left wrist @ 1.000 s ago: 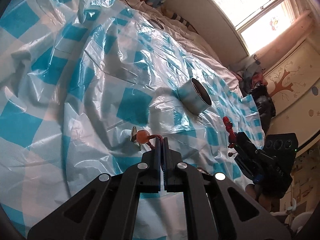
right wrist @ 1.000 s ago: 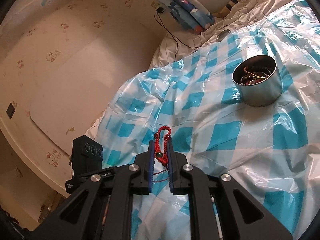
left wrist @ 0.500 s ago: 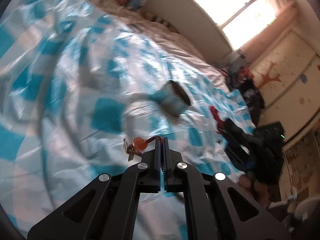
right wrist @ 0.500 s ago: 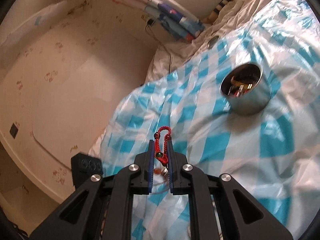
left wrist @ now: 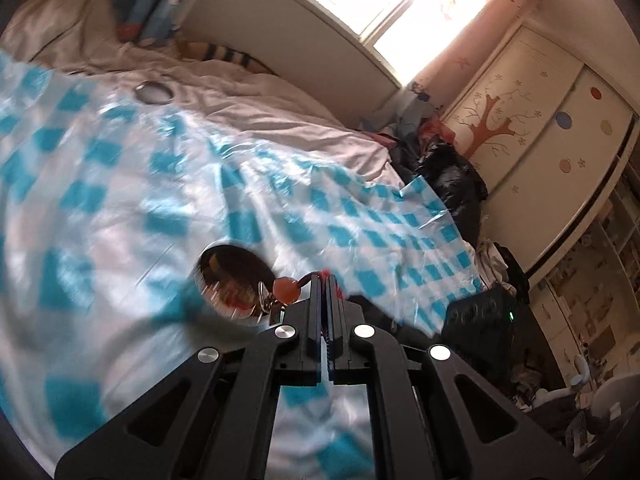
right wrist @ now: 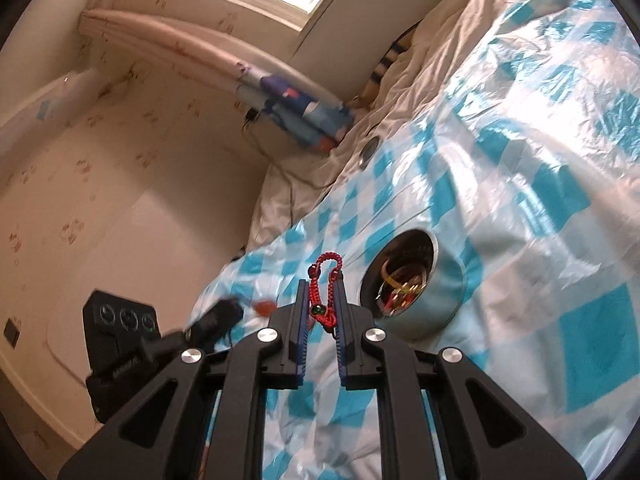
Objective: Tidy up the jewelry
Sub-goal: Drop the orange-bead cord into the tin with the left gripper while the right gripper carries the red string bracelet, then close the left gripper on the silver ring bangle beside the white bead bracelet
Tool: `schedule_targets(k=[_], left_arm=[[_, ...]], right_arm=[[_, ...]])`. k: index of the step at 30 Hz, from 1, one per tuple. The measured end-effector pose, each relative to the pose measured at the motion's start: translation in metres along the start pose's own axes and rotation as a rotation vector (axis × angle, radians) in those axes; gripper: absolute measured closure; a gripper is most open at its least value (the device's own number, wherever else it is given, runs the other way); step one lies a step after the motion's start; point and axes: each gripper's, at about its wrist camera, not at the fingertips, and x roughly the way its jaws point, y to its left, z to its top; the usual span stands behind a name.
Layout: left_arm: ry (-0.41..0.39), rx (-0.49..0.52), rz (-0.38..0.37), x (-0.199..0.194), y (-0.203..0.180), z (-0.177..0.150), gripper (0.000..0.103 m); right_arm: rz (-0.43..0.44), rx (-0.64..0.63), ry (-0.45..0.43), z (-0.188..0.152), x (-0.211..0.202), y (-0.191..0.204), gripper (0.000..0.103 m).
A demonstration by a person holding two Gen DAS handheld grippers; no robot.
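Observation:
My left gripper (left wrist: 324,280) is shut on the cord of an orange-bead charm (left wrist: 285,289) with a small metal ring, which hangs just over the right rim of the round metal tin (left wrist: 230,284). The tin also shows in the right wrist view (right wrist: 416,292), with gold and red jewelry inside. My right gripper (right wrist: 322,286) is shut on a red braided bracelet (right wrist: 322,280) with a green bead, held in the air just left of the tin. The left gripper (right wrist: 218,316) and its orange bead (right wrist: 265,307) appear blurred in the right wrist view.
A blue-and-white checked plastic sheet (left wrist: 120,200) covers the bed. A metal lid (left wrist: 154,93) lies on the white bedding behind it. Folded blue cloth (right wrist: 296,116) lies by the wall. Black bags (left wrist: 448,176) and a wardrobe stand at the right.
My left gripper lifted the orange-bead charm off the sheet and carried it over to the tin's rim. My right gripper moved closer to the tin with the red bracelet.

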Motion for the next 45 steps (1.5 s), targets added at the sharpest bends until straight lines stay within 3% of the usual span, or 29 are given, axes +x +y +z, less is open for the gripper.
schedule_targets(k=[3, 5, 7, 10, 12, 13, 15, 16, 17, 18, 22, 26, 34, 38, 40, 42, 44, 45], left_arm=[[0.016, -0.010, 0.024, 0.033, 0.013, 0.008, 0.101], [0.114, -0.059, 0.133, 0.066, 0.036, 0.002, 0.098], [0.207, -0.107, 0.209, 0.080, 0.053, -0.008, 0.088], [0.170, -0.082, 0.210, 0.062, 0.054, -0.017, 0.082], [0.146, -0.064, 0.258, 0.047, 0.051, -0.018, 0.057], [0.122, -0.071, 0.252, 0.035, 0.051, -0.018, 0.056], [0.104, -0.074, 0.249, 0.016, 0.049, -0.023, 0.051], [0.100, -0.071, 0.258, 0.010, 0.048, -0.025, 0.049], [0.097, -0.071, 0.267, 0.003, 0.048, -0.030, 0.046], [0.097, -0.078, 0.272, -0.003, 0.048, -0.035, 0.045], [0.144, -0.096, 0.297, -0.024, 0.051, -0.067, 0.045], [0.210, -0.022, 0.287, -0.035, 0.033, -0.102, 0.045], [0.323, 0.115, 0.323, -0.025, 0.009, -0.148, 0.045], [0.316, 0.138, 0.307, -0.023, 0.006, -0.154, 0.046], [0.320, 0.122, 0.278, -0.024, 0.007, -0.155, 0.060], [0.335, 0.105, 0.265, -0.022, 0.008, -0.154, 0.084], [0.350, 0.117, 0.284, -0.021, 0.010, -0.156, 0.096], [0.352, 0.123, 0.279, -0.022, 0.009, -0.157, 0.096]], right_arm=[[-0.032, -0.014, -0.009, 0.008, 0.005, -0.006, 0.090], [-0.048, -0.018, 0.000, 0.011, 0.013, -0.010, 0.090], [-0.060, -0.036, 0.020, 0.012, 0.025, -0.011, 0.090], [-0.085, -0.090, 0.059, 0.012, 0.048, -0.007, 0.090], [-0.108, -0.136, 0.088, 0.010, 0.065, -0.002, 0.090], [-0.126, -0.158, 0.102, 0.009, 0.072, 0.001, 0.090], [-0.209, -0.219, 0.130, 0.004, 0.085, 0.006, 0.078], [-0.231, -0.236, 0.125, 0.001, 0.085, 0.007, 0.060], [-0.242, -0.244, 0.113, 0.000, 0.084, 0.008, 0.053], [-0.241, -0.246, 0.103, 0.001, 0.079, 0.010, 0.053], [-0.207, -0.214, 0.057, 0.007, 0.054, 0.015, 0.050], [-0.204, -0.163, 0.072, 0.001, 0.022, 0.020, 0.037], [-0.189, -0.128, 0.065, -0.040, -0.054, 0.029, 0.030], [-0.216, -0.143, 0.111, -0.064, -0.068, 0.030, 0.030], [-0.223, -0.152, 0.122, -0.074, -0.073, 0.031, 0.027], [-0.233, -0.150, 0.128, -0.078, -0.076, 0.029, 0.026], [-0.245, -0.140, 0.130, -0.079, -0.074, 0.026, 0.026], [-0.246, -0.136, 0.129, -0.078, -0.074, 0.024, 0.026]])
